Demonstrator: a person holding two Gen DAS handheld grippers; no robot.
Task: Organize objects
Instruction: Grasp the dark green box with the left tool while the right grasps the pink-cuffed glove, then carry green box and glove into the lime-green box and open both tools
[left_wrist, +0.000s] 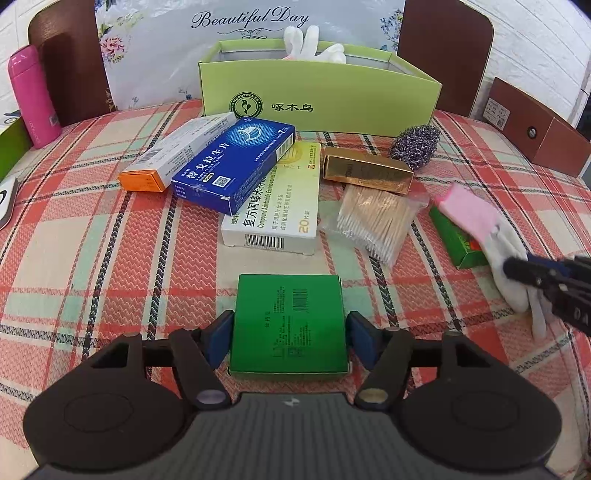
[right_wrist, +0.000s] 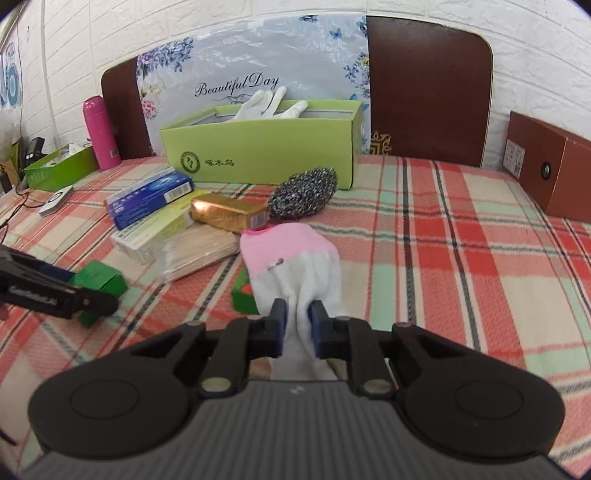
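My left gripper (left_wrist: 288, 325) is shut on a flat green box (left_wrist: 288, 321); the box also shows in the right wrist view (right_wrist: 98, 280). My right gripper (right_wrist: 295, 321) is shut on a white glove with a pink cuff (right_wrist: 295, 258), which lies over a second small green box (right_wrist: 243, 295). In the left wrist view the glove (left_wrist: 476, 225) lies at the right. A light green open box (left_wrist: 317, 92) stands at the back with another white glove (left_wrist: 314, 44) in it.
On the plaid cloth lie a blue medicine box (left_wrist: 236, 162), an orange-ended box (left_wrist: 173, 155), a white and yellow box (left_wrist: 277, 206), a gold box (left_wrist: 365, 170), a toothpick bag (left_wrist: 376, 218) and a steel scourer (left_wrist: 415, 146). A pink bottle (left_wrist: 33, 96) stands at the left, a brown box (left_wrist: 535, 125) at the right.
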